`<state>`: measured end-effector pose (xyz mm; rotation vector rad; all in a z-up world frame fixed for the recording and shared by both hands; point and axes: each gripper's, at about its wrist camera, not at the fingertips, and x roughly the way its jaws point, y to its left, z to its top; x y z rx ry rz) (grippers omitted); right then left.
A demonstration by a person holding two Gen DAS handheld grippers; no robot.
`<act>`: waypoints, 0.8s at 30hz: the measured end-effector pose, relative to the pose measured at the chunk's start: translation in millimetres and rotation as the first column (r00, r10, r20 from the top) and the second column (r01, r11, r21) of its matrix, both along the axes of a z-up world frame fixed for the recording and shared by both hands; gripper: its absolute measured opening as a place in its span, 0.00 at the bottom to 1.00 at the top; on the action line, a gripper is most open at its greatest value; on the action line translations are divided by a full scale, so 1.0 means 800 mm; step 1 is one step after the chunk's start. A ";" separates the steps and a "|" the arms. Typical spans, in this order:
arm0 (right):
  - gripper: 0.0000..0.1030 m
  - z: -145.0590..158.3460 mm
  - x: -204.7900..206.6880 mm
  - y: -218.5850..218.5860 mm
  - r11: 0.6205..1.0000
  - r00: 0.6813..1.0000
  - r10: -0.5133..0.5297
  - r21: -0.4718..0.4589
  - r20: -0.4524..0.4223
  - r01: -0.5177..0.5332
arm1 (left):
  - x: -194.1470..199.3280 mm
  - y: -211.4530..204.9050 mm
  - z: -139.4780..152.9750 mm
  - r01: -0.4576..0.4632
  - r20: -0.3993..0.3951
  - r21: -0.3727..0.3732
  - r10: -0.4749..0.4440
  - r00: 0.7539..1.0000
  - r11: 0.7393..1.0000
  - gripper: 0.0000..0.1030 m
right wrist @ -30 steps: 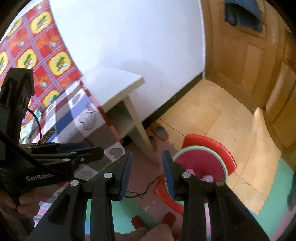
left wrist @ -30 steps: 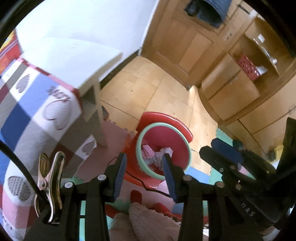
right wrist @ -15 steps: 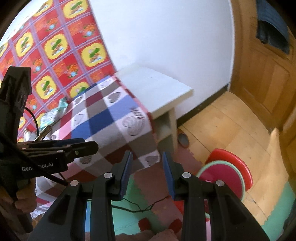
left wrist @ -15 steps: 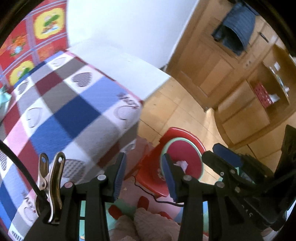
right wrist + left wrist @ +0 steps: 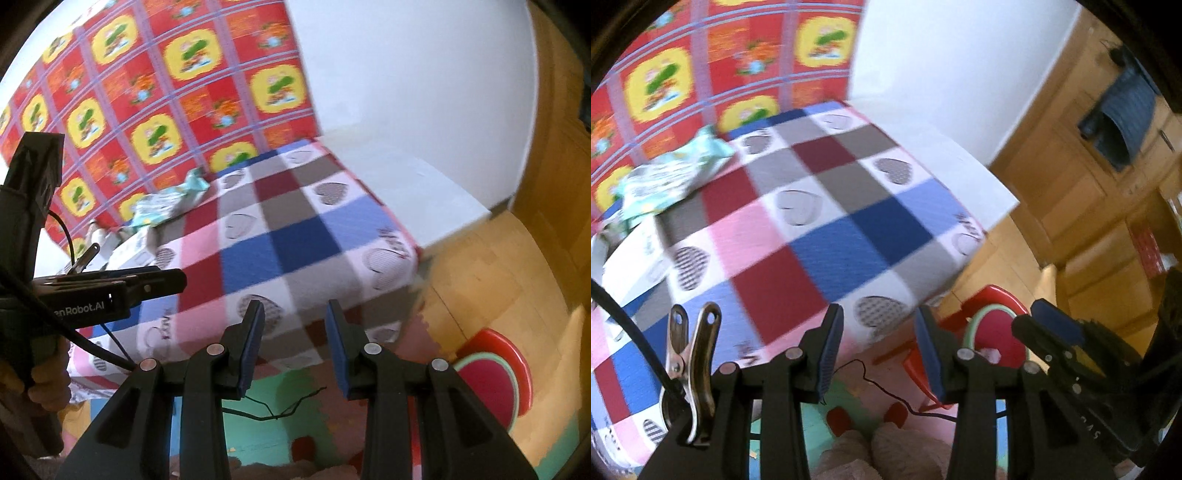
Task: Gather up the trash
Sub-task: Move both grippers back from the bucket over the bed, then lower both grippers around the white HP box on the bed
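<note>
step: reach for trash | left tool (image 5: 879, 350) and right tool (image 5: 295, 341) are held part open, nothing gripped | crumpled wrapper (image 5: 670, 175) lies at far edge of checked surface (image 5: 827, 236) | red bin (image 5: 993, 332) sits on floor | wrapper is best approached low, pinched at its raised fold

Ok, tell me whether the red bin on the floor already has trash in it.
Not empty: in the left wrist view, pale crumpled paper shows inside the red bin, below its green rim. How full it is cannot be told.

Black hand-held gripper (image 5: 293, 349) with blue pads (image 5: 252, 347), silver screws, perhaps a clipped cable
</note>
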<state>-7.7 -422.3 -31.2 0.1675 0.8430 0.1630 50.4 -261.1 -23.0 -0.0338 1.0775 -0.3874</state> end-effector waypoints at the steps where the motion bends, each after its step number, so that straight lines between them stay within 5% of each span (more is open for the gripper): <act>1: 0.34 0.001 0.003 0.009 1.000 1.000 0.016 0.002 0.001 -0.016 | 0.000 0.013 0.002 -0.023 0.004 0.001 0.023 1.000 1.000 0.41; 11: 0.40 0.006 0.046 0.097 0.981 0.981 0.193 0.012 -0.002 -0.193 | 0.000 0.117 0.009 -0.214 0.019 0.018 0.214 0.977 0.977 0.41; 24: 0.45 -0.002 0.123 0.173 0.922 0.922 0.385 0.060 -0.035 -0.382 | 0.001 0.220 -0.004 -0.456 -0.018 0.043 0.457 0.889 0.889 0.41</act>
